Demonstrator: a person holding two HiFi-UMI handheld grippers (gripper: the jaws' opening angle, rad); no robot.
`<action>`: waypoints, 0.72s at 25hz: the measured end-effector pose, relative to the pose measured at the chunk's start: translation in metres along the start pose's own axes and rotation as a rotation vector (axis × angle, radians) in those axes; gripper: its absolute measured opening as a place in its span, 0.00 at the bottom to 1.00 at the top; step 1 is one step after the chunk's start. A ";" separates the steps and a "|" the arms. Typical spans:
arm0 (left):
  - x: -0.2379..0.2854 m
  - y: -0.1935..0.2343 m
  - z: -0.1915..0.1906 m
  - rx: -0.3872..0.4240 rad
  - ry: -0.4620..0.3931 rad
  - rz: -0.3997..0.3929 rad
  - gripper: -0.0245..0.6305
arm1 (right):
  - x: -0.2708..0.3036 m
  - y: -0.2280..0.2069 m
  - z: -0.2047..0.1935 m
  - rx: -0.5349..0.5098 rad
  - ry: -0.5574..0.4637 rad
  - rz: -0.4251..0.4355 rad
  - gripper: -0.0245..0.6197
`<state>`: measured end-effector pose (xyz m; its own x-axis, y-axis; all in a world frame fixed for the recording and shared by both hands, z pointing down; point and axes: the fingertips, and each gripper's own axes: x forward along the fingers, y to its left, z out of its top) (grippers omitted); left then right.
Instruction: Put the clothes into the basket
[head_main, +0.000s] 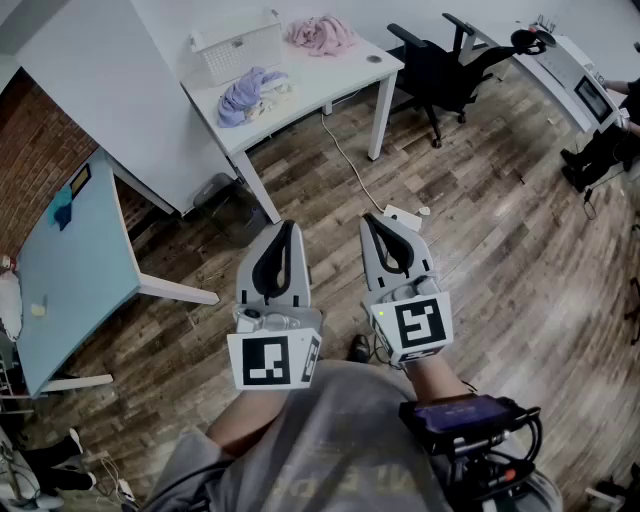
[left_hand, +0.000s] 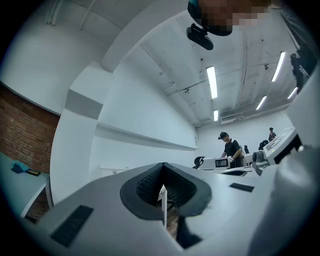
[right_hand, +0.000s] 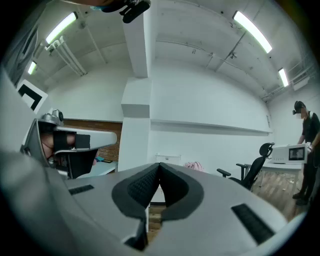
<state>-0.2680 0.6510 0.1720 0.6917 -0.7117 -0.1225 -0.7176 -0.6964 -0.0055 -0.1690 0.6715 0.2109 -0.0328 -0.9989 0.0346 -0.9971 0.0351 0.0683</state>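
My grey left claw (head_main: 289, 228) and right claw (head_main: 369, 219) are pressed together, empty. Arriving shut, I may shove the crumpled lavender garment (head_main: 245, 93) off the white table (head_main: 335, 78).

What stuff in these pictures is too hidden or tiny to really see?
- Head view: the inside of the basket is too small and pale to tell what is in it.
- Head view: the purple clothes are too bunched and small to count.
- Right gripper view: the pink clothes barely peek over the right hand-held gripper.
- Head view: a person is cut off by the right edge.
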 end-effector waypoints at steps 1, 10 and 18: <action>0.001 -0.002 -0.001 0.004 0.001 0.003 0.05 | -0.001 -0.001 -0.001 0.000 -0.011 0.011 0.05; 0.020 -0.031 -0.007 0.029 0.018 0.020 0.05 | -0.004 -0.033 -0.013 0.003 -0.018 0.052 0.05; 0.028 -0.042 -0.014 0.042 0.031 0.086 0.05 | 0.000 -0.052 -0.032 0.024 0.029 0.106 0.05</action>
<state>-0.2170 0.6588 0.1826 0.6291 -0.7717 -0.0932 -0.7767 -0.6287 -0.0375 -0.1148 0.6704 0.2397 -0.1367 -0.9882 0.0695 -0.9894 0.1396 0.0392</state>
